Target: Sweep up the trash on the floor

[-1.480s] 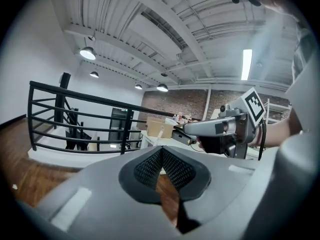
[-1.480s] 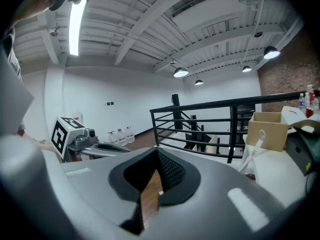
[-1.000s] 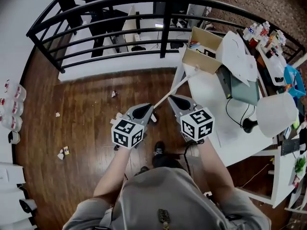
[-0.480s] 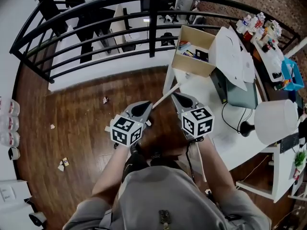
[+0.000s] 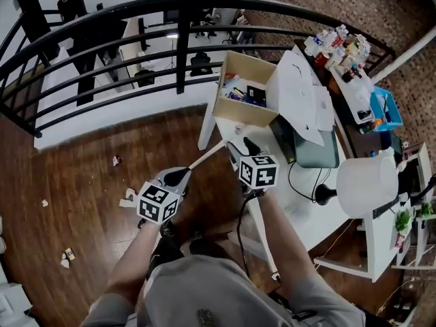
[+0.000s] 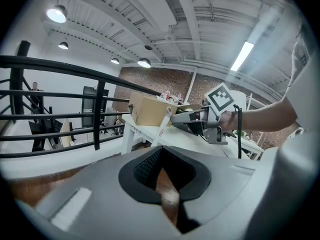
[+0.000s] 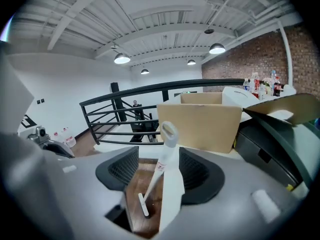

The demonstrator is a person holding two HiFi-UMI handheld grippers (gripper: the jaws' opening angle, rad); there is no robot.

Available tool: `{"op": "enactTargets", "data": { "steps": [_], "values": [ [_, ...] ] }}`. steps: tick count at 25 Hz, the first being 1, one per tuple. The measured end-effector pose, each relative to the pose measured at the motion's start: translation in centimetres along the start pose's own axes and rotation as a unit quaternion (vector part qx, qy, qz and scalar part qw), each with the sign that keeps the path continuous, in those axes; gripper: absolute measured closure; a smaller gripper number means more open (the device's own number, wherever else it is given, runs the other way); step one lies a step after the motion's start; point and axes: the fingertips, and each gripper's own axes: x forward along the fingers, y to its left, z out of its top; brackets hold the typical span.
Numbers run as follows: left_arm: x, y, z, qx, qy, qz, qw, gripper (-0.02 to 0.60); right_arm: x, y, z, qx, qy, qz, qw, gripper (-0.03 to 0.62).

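Note:
A white long handle (image 5: 208,154) with a loop at its top slants up from near my left gripper (image 5: 178,176) to my right gripper (image 5: 235,146). In the right gripper view the handle (image 7: 168,151) stands between the jaws, which have just been opening and are wide apart, not pressing on it. A thin white stick with a small head (image 7: 143,203) shows below it over the floor. My left gripper (image 6: 162,171) is shut, and nothing shows between its jaws. Paper scraps (image 5: 116,160) lie on the wooden floor, with more scraps (image 5: 67,255) at the lower left.
A white table (image 5: 303,213) at the right carries an open cardboard box (image 5: 243,111), a grey case (image 5: 315,148) and a white lamp (image 5: 366,182). A black railing (image 5: 180,46) bounds the floor at the back. A person (image 5: 66,2) stands far beyond it.
In the head view both grippers and the handle have shifted left and lower. The box and table now fill more of the picture. The floor scraps have slid toward the left edge.

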Motion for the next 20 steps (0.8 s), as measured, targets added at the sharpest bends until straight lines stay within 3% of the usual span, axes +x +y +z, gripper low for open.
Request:
{"op": "enactTargets", "data": {
  "steps": [8, 16, 17, 20],
  "values": [
    [1.4, 3.2, -0.4, -0.005, 0.006, -0.002, 1.0, 0.577, 6.3, -1.1, -0.8, 0.018, 0.012, 0.026, 0.999, 0.344],
    [1.8, 5.0, -3.3, -0.028, 0.033, 0.006, 0.999, 0.577, 6.9, 2.4, -0.8, -0.042, 0.03, 0.069, 0.996, 0.444],
    [1.8, 5.0, -3.8, -0.032, 0.035, 0.006, 0.9989, 0.577, 6.8, 3.2, -0.8, -0.051, 0.031, 0.078, 0.995, 0.478],
    [1.6, 5.2, -5.1, -0.039, 0.039, 0.008, 0.9984, 0.577, 6.2, 6.1, -0.7, -0.069, 0.034, 0.119, 0.99, 0.493]
  ]
}}
